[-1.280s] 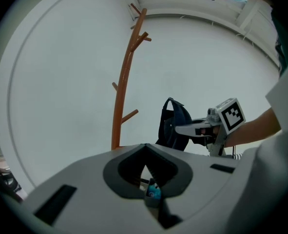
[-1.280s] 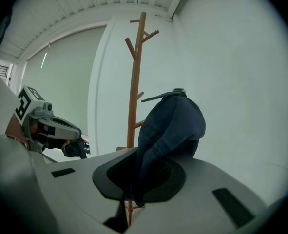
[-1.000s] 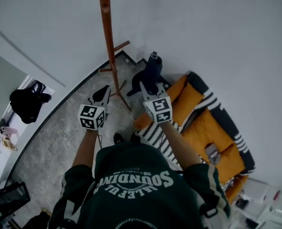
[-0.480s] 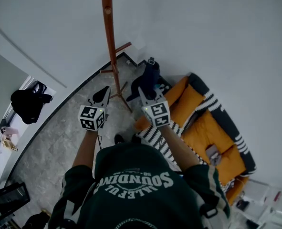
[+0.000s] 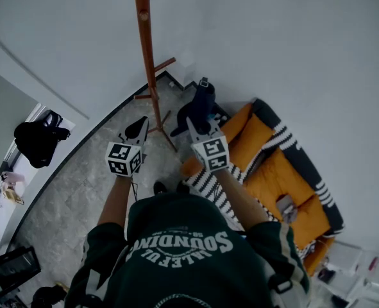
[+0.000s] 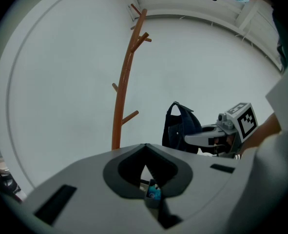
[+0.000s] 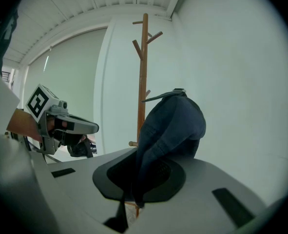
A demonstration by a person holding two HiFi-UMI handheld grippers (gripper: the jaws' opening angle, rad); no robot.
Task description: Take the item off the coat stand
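Bag point(image 5: 199, 104), dark blue, is off the stand and in my right gripper's hold, so the lift itself looks done to me.

Going from the left, the left gripper point(image 5: 138, 127) has its jaws closed together on nothing and waits near the person's body. Just right of it and farther off, the coat stand point(image 5: 147, 63) rises against the white wall, every peg I can see bare. Right again, the right gripper point(image 5: 193, 122) is clamped on a fold of the bag's cloth. At the far right is a sofa point(image 5: 272, 165) with orange cushions.

My main worry is that the pinch takes only a narrow fold (not the strap), while most of the bag's bulk sits beyond the tips. A quick swing could drag that fold out and drop the bag on the floor. A sweep to the left could also catch the strap on a low peg or leg of the stand, which is near.

Relative to the jaws, the cloth runs down between the right pair, deep toward their root. The rest bulges up and forward past the tips, strap on top, apart from the stand behind it.
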